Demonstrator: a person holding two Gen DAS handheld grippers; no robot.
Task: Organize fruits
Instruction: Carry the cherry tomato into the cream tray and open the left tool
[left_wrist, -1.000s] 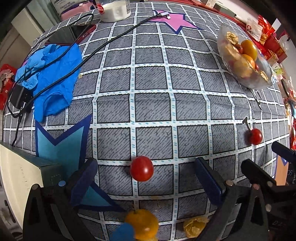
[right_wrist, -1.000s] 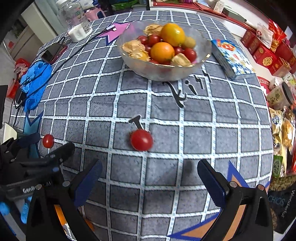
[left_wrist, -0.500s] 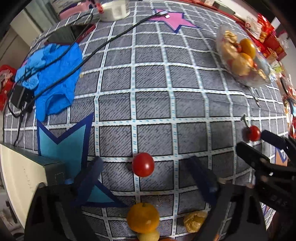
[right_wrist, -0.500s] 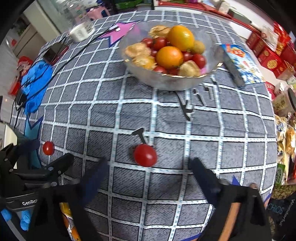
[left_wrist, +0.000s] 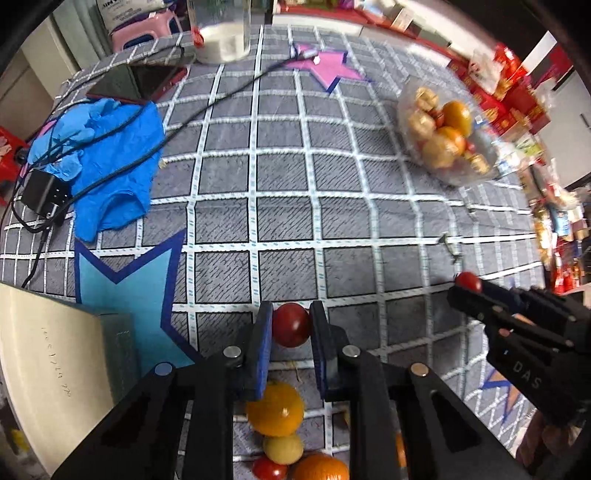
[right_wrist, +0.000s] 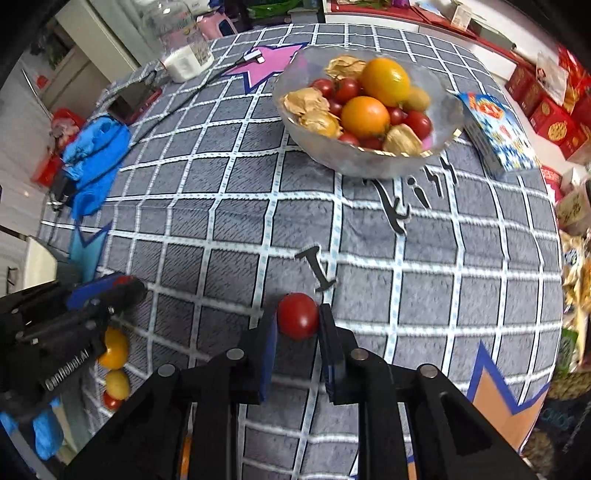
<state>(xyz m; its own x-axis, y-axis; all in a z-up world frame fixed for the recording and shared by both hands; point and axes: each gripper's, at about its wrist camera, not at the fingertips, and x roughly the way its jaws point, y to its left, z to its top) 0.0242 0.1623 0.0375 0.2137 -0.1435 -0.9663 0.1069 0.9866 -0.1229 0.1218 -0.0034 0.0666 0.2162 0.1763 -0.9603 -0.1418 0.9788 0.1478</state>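
fruit bowl (right_wrist: 369, 155) on tablecloth (right_wrist: 221, 206), box (right_wrist: 495, 133) right beside it.

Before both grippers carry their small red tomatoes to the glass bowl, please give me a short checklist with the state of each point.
1. Left gripper closed on its small red tomato: ok.
2. Right gripper closed on its small red tomato: ok.
3. Tomatoes clear of the grey checked cloth: cannot tell.
4. Cloth free between grippers and clear glass bowl: ok.
5. Room in bowl: ok, but heaped.
6. Loose fruits by the orange tangerine: not ok.
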